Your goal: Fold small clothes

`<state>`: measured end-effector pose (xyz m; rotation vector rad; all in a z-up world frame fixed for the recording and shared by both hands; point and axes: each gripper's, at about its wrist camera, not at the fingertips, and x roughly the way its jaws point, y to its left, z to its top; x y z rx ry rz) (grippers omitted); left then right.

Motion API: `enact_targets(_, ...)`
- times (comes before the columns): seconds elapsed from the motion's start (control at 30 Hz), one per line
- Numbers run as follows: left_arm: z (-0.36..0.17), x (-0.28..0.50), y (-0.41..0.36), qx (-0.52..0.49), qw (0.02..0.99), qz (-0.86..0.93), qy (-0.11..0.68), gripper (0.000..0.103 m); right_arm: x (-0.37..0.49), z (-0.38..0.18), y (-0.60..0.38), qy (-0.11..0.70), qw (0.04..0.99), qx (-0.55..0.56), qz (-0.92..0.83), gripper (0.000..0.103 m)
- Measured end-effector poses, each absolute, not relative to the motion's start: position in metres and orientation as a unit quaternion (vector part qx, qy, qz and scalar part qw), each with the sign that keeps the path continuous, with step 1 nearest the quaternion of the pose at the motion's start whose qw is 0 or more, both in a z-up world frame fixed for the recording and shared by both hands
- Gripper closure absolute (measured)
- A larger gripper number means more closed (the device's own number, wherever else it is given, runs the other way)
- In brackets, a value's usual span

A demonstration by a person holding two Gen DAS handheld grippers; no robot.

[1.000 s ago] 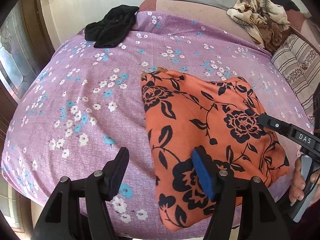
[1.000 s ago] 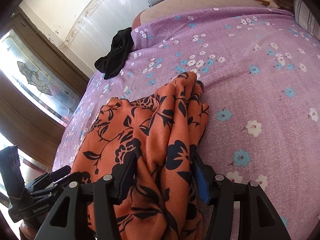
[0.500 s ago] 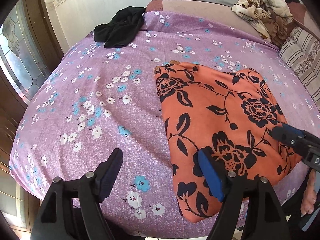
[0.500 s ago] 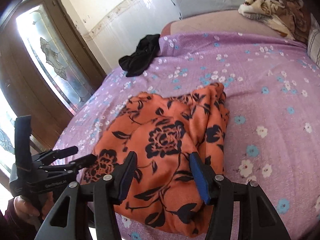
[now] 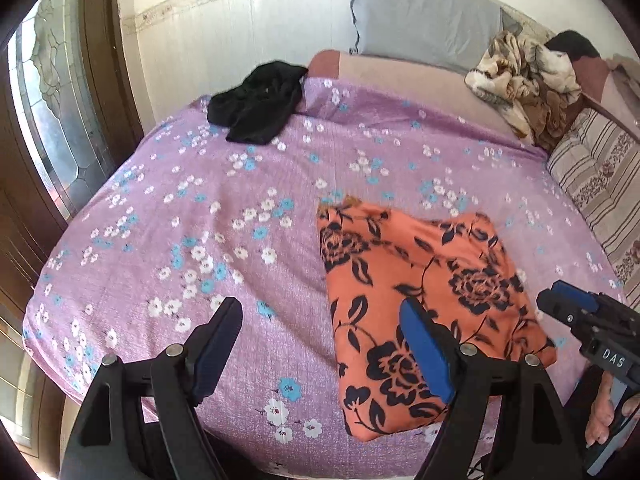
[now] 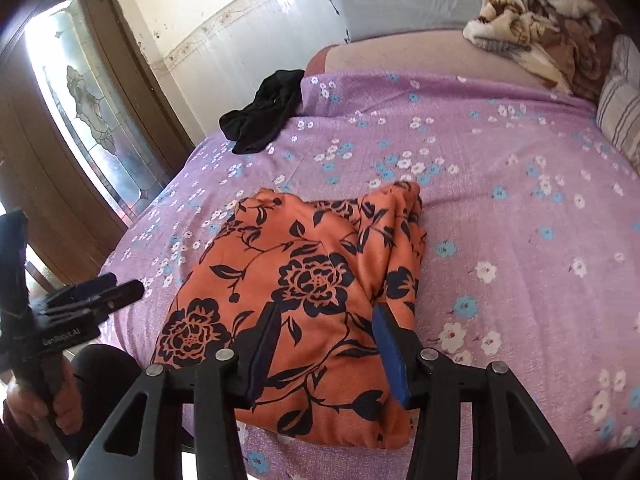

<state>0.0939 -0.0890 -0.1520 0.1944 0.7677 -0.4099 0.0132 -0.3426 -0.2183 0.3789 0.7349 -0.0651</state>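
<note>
Left gripper [image 5: 322,354]: your jaws stand wide with nothing between them, having just been opening. The near edge of the orange floral garment [image 5: 424,300] lies beyond your right-hand finger [image 5: 426,354].

Right gripper [image 6: 324,348]: your jaws sit about half open, having just been closing. The garment lies below and ahead of the fingers; the pads do not appear to press it, so nothing is held.

Garment: folded into a rough rectangle on the purple floral sheet [image 5: 200,220], just ahead of both pairs of fingertips, its bunched edge [image 6: 404,220] on the far right side.

Just changed: a second ago your right fingers straddled gathered cloth and your left sat low at the garment's near edge. Both grippers have since drawn up and back, and the piece lies free.

Meaning: this fold looks finished, though that thick edge could use smoothing.

Farther off: a black garment [image 5: 258,110] waits crumpled, well beyond the fingers at the sheet's far left corner. It is probably your next piece.

Farthest: a patterned blanket [image 5: 528,80] is heaped by the grey pillow [image 5: 424,24].
</note>
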Motion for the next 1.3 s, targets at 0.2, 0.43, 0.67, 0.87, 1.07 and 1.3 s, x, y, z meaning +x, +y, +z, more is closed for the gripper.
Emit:
enact_targets(0.2, -0.095, 0.061, -0.088, 0.093, 0.944, -0.181, 0.26, 0.008, -0.004, -0.164, -0.333, 0.29, 0.945, 0.131, -0.076, 0.043)
enact_targets(0.43, -0.07, 0.028, -0.099, 0.164, 0.961, -0.152, 0.163, 0.0, -0.012, -0.14, -0.331, 0.274, 0.949, 0.129, -0.093, 0.037)
enact_targets(0.67, -0.073, 0.018, -0.098, 0.18, 0.957, -0.15, 0.171, 0.0, -0.016, -0.147, -0.323, 0.294, 0.943, 0.12, -0.097, 0.037)
enact_targets(0.87, -0.078, 0.026, -0.089, 0.158, 0.955, -0.146, 0.205, 0.0, -0.018, -0.149, -0.326, 0.303, 0.936, 0.149, -0.1, 0.037)
enact_targets(1.07, -0.094, 0.041, -0.083, 0.135, 0.945, -0.148, 0.257, 0.0, -0.017, -0.145, -0.313, 0.304, 0.936, 0.149, -0.094, 0.037)
enact_targets(1.3, -0.093, 0.042, -0.077, 0.13, 0.947, -0.135, 0.26, 0.0, -0.018, -0.136, -0.293, 0.296, 0.943, 0.123, -0.085, 0.037)
